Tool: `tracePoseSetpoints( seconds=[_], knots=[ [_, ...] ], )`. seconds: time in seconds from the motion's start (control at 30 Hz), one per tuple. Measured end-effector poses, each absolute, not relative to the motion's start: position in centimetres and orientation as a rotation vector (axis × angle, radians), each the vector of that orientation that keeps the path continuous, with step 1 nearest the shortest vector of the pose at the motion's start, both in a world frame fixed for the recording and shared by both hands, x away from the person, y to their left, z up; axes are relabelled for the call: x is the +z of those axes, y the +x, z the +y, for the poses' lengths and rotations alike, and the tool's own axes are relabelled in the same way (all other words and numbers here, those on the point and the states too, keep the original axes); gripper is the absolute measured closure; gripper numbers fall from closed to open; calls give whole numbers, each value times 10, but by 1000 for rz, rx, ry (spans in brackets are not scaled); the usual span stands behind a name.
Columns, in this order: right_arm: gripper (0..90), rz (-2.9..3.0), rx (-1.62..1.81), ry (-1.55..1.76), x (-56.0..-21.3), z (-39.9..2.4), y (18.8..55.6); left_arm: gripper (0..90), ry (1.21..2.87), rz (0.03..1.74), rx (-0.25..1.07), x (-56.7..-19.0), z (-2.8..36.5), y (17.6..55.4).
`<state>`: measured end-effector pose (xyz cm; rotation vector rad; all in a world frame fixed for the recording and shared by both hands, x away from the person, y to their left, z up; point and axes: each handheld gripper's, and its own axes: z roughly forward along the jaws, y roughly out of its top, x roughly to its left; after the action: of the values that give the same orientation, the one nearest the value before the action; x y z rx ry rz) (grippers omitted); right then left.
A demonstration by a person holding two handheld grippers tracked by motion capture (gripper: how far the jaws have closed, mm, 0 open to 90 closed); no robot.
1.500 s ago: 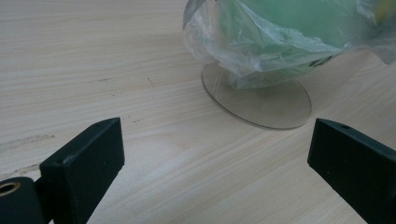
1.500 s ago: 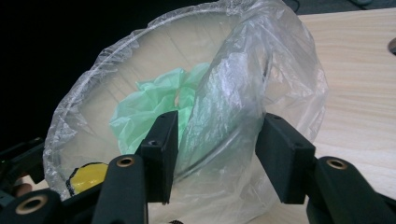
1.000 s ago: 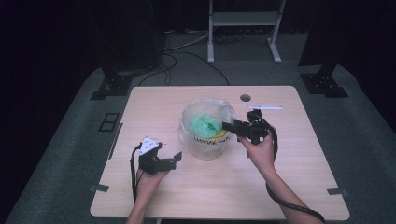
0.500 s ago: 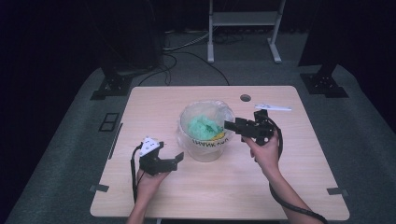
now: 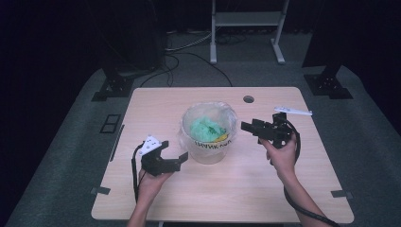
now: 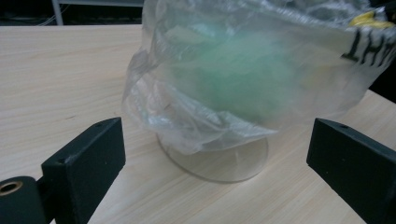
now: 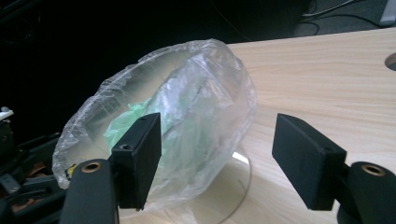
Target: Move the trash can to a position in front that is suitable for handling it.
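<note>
sitting mid-table, the clear container (image 5: 208,135) lined with a thin plastic bag (image 7: 187,116) is between our two tools, so the relation that matters is which side each comes from: it lies to the right of and a little beyond our left gripper (image 5: 174,155), and to the left of our right gripper (image 5: 246,126). crumpled green stuff (image 5: 207,127) sits inside the bag; a label with dark lettering (image 5: 213,144) faces our side. the container stands upright, axis vertical, round base flat on the wooden table (image 5: 156,106). we judge the left gripper nearer to the wall of the container, close to touching the loose bag down low; the right one is just off the rim on the far right side, higher up. in the left gripper view its jaws are spread wide either side of the base and the baggy lower folds, gripping nothing. in the right gripper view the jaws are also parted and empty, one jaw overlapping the bag edge, the other over bare table. left hand (image 5: 150,182) is low, tool angled right toward the container; right hand (image 5: 280,156) is raised, tool pointing left at the bag rim. a white pen-like item (image 5: 293,111) lies well apart at the back right, near the table's cable hole (image 5: 248,99).
</note>
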<state>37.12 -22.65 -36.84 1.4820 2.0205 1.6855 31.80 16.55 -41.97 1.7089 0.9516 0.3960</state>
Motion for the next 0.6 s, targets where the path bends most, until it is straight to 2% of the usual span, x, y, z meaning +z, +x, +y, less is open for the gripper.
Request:
tracePoseSetpoints(
  seconds=[0.6],
  knots=[
    [322, 2026, 1682, 1478, -372, -236, 369, 54, 1669, 924, 390, -386, 151, 335]
  ],
)
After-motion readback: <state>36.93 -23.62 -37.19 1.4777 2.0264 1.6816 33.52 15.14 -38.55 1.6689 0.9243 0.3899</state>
